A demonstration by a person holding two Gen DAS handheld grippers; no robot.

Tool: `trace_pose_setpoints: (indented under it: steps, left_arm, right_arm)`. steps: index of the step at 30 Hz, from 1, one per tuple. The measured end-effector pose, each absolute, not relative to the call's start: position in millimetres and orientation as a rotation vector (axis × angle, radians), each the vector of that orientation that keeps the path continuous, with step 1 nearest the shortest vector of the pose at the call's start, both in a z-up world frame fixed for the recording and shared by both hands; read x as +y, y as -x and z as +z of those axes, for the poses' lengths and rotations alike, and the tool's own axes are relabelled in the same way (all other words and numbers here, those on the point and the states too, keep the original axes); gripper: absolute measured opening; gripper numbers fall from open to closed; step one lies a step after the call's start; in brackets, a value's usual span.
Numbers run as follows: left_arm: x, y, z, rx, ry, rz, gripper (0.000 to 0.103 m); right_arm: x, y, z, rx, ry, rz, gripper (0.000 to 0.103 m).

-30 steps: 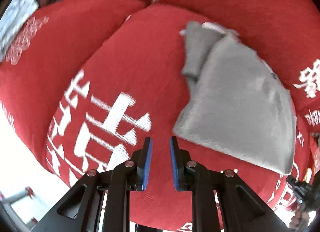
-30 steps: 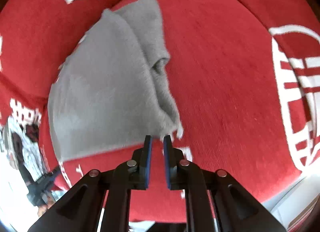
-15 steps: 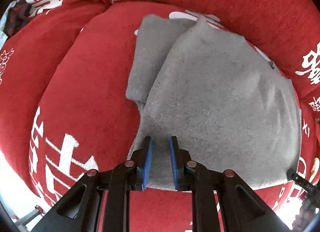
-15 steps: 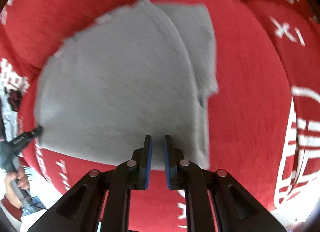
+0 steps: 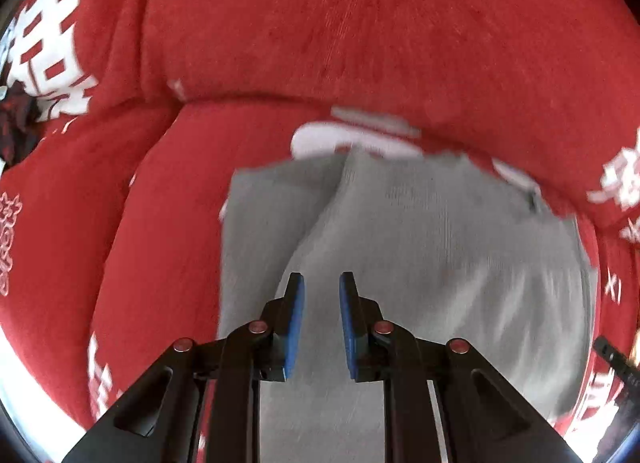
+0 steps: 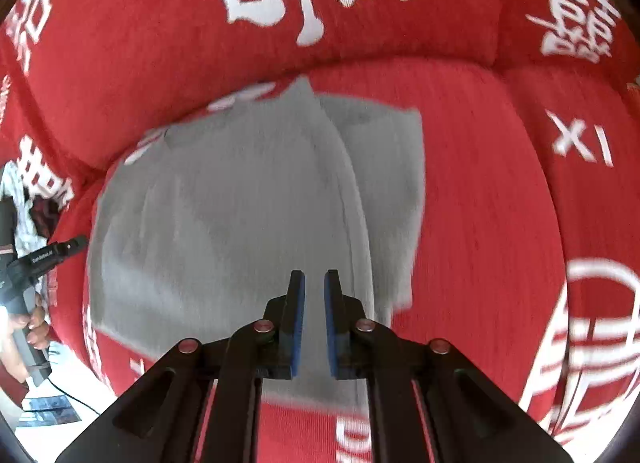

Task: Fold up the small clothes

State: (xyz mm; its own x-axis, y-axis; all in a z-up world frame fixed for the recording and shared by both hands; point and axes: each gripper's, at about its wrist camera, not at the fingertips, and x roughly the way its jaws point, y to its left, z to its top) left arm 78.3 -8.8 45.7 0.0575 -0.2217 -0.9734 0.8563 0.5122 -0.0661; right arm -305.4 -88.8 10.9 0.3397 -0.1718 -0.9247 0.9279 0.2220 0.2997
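One grey garment (image 5: 440, 255) lies under two tools, left (image 5: 321, 283) and right (image 6: 314, 279), both nearly closed, empty.

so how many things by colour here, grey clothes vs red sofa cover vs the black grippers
grey: 1, a grey garment lying on the seat
red: 1, the red sofa cover with white characters
black: 2, the left gripper and the right gripper, both with blue pads, neither holding cloth
total: 4
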Motion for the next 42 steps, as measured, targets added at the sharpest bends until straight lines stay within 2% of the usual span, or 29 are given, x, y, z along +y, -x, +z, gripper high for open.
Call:
trace_pose_setpoints:
  steps: [6,7,8,9,10,17,23,26,30,33,35,42]
  left_arm:
    - [-36,-92,8,1.265,-0.661,-0.775,0.021]
    - [-34,-95,6,1.273,-0.647,-0.765,0.026]
    - [-30,-102,5,1.295,-0.606,-0.754,0.037]
    - [-27,-107,5,1.302,-0.59,-0.731,0.055]
    - [-23,-110,7,1.289,-0.605,-0.692,0.06]
    - [-5,-83,29,1.25,-0.754,-0.716,0.06]
    - [11,-47,36,1.327,-0.739,-0.757,0.061]
    - [15,-29,44,1.307,-0.727,-0.788,0.101]
    - [18,-11,55,1.269,-0.74,-0.831,0.102]
    - [18,1,56,1.242,-0.805,-0.805,0.102]
    - [20,5,57,1.239,-0.817,-0.818,0.102]
    - [25,17,58,1.297,-0.812,-0.843,0.102]
  right_arm:
    - [-115,284,-20,0.959,-1.102,-0.909,0.009]
    - [-116,286,-24,0.946,-1.117,-0.904,0.009]
    - [-116,288,-24,0.927,-1.124,-0.901,0.009]
    - [-116,289,-24,0.923,-1.128,-0.895,0.009]
    - [-116,290,-24,0.918,-1.128,-0.886,0.009]
    - [-119,295,-26,0.915,-1.137,-0.863,0.009]
    - [-119,296,-27,0.904,-1.161,-0.872,0.009]
    - [-118,294,-22,0.913,-1.154,-0.868,0.014]
    - [-107,296,-10,0.887,-1.16,-0.837,0.029]
    - [-93,302,0,0.863,-1.181,-0.825,0.034]
    - [-84,305,5,0.848,-1.202,-0.815,0.041]
    - [-50,305,13,0.856,-1.254,-0.739,0.042]
